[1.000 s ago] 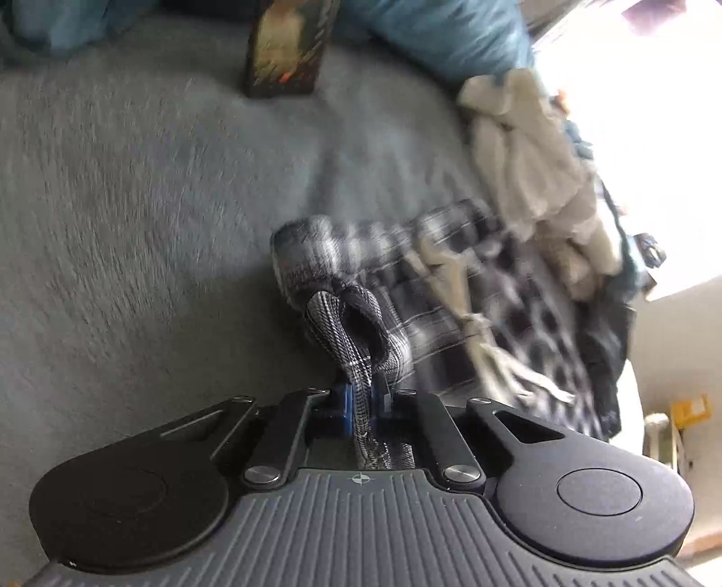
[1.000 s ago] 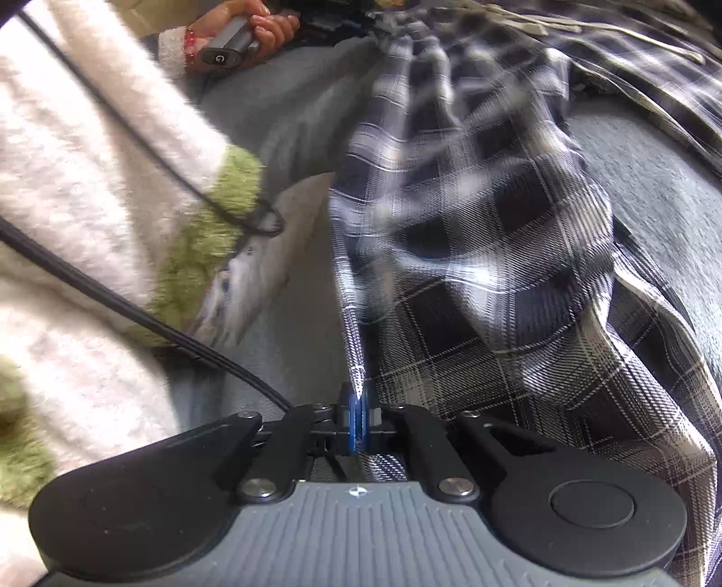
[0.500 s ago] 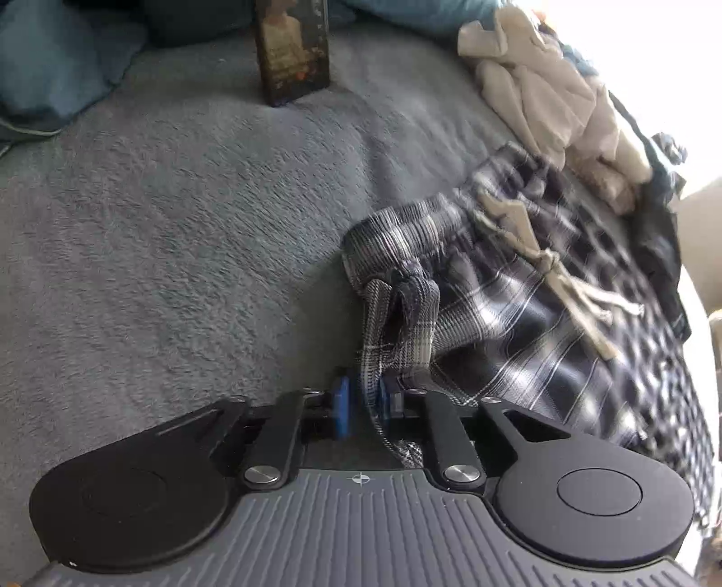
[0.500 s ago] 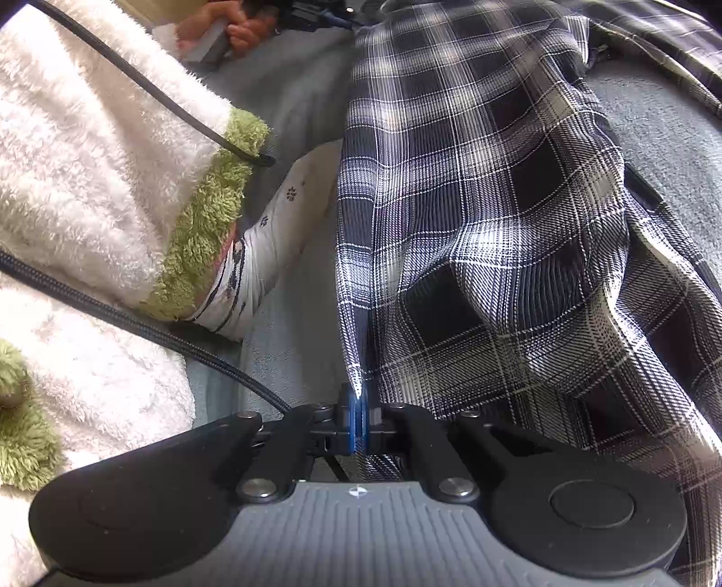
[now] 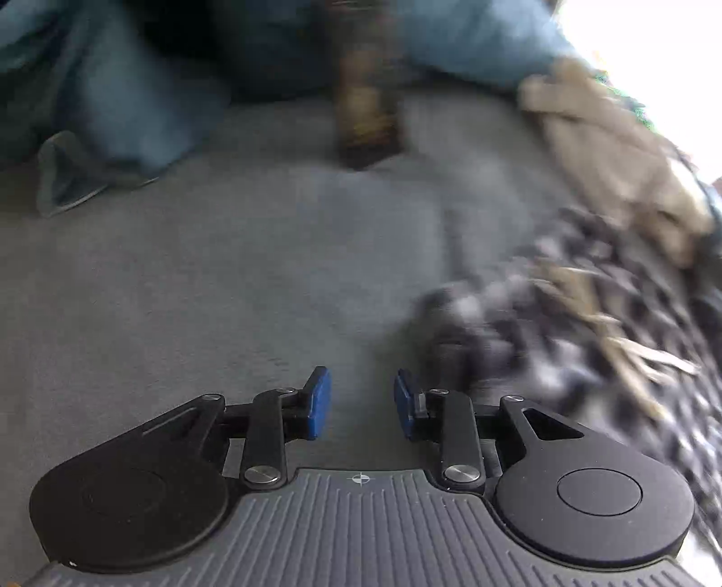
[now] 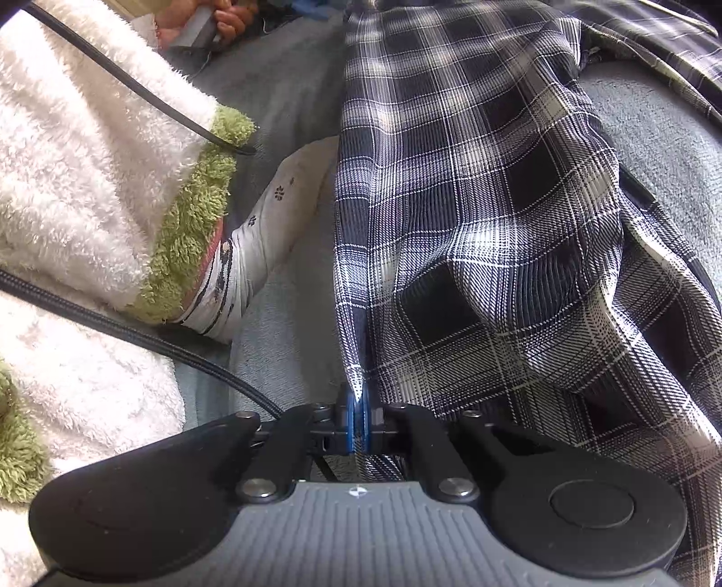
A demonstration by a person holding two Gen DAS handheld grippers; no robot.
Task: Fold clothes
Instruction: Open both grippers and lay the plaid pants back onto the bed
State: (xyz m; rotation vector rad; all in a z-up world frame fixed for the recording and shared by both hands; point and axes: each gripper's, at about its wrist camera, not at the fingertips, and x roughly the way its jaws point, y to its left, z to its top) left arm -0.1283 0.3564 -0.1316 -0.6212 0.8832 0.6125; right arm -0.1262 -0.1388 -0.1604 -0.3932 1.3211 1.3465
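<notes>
We take the plaid garment (image 6: 474, 216) as our landmark. In the right wrist view it drapes over the grey blanket (image 6: 289, 343), and one folded edge runs straight down into the right claw (image 6: 355, 417), whose blue pads are pressed together on the cloth — a firm pinch. Left of the garment a person's socked foot (image 6: 266, 235) lies on the blanket, beneath a fluffy white sleeve with a green cuff (image 6: 194, 225); two black cables (image 6: 135, 334) cross the sleeve. Above the garment's top left corner a hand (image 6: 225, 22) is cut off by the frame edge, and we cannot tell what it grips.

The left wrist view is smeared by motion. Here the plaid garment (image 5: 586, 325) lies just right of the left claw (image 5: 361, 399), whose jaws have just been opening and now stand apart with only blanket (image 5: 225, 289) between them. Beyond the garment sit a beige heap (image 5: 609, 149) and a dark upright box (image 5: 365, 104) — too blurred to identify.
</notes>
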